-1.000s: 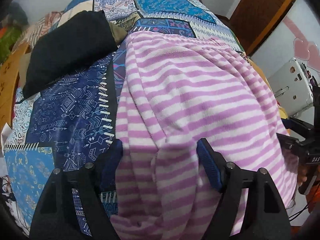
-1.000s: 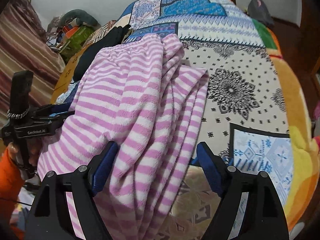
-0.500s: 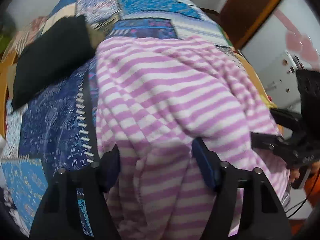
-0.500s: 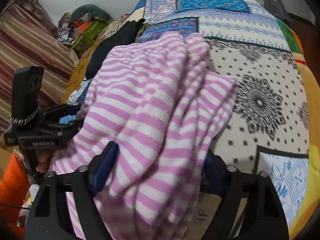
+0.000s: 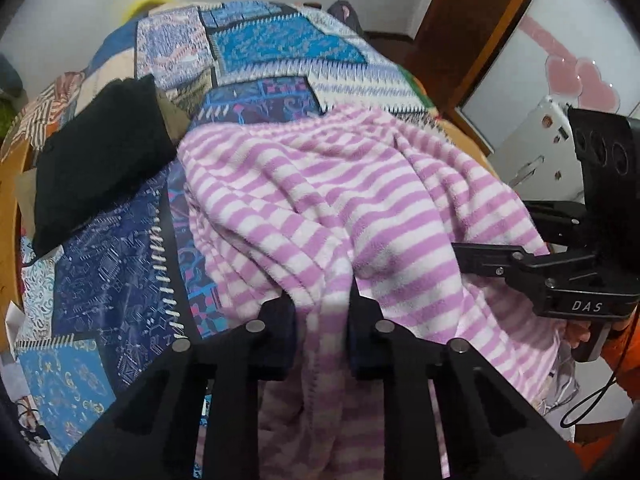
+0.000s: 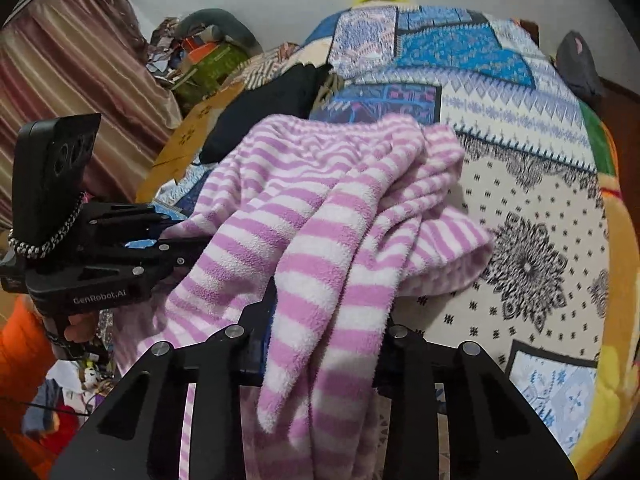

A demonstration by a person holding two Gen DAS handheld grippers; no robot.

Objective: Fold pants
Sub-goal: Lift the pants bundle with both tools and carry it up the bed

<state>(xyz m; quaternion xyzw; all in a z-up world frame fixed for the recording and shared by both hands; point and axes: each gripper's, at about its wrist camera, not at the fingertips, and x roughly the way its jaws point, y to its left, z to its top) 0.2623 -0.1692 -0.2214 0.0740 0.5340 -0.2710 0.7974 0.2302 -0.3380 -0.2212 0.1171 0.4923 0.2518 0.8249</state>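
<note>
The pink-and-white striped fleece pants [image 5: 328, 200] lie bunched on the patchwork bedspread [image 5: 280, 40], hanging over its near edge. My left gripper [image 5: 322, 312] is shut on a gathered fold of the pants at their near left side. My right gripper [image 6: 324, 316] is shut on a thick bunch of the pants [image 6: 328, 216] at their near right side. Each gripper shows in the other's view, the right one [image 5: 480, 258] at the pants' right edge and the left one [image 6: 176, 248] at their left edge. The fabric is raised and creased between them.
A folded black garment [image 5: 100, 152] lies on the bedspread left of the pants. A wooden door [image 5: 472, 28] and a white machine [image 5: 536, 148] stand to the right. Clutter and a striped curtain [image 6: 68, 80] are to the left of the bed. A dark item [image 6: 576, 64] sits at the bed's far right.
Both grippers have closed from wide open onto the pants. The near edge of the pants has been gathered and lifted, so the fabric now bunches up between the grippers.
</note>
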